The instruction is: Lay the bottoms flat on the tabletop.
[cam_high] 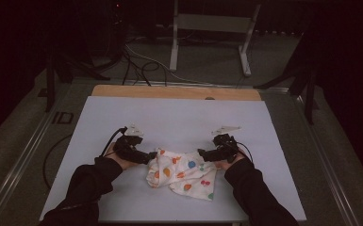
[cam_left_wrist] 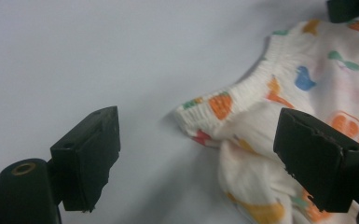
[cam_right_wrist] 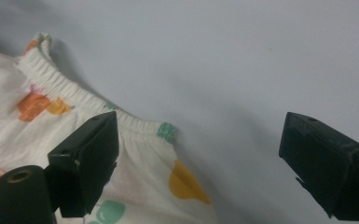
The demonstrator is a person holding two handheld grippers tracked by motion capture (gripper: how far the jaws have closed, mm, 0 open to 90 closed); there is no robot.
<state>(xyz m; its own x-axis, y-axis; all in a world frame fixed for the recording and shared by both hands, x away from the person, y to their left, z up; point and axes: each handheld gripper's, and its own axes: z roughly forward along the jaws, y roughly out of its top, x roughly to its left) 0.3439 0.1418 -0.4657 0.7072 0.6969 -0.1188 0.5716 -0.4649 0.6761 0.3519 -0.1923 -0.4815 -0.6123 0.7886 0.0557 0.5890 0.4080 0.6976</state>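
You stand at a table (cam_high: 179, 117) with a pale grey-blue top; its far edge is a bare wooden strip (cam_high: 174, 92). The room around you is dark, and light falls mostly on the table. Beyond it the floor (cam_high: 207, 61) is grey. A white metal frame (cam_high: 212, 28) stands there on two legs. Black cables (cam_high: 136, 63) and one white cable lie on the floor near it. Metal rails (cam_high: 26, 150) run along both sides of the table.

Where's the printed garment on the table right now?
In the high view the printed garment lies crumpled on the white table, near its front edge, between the left gripper and right gripper.
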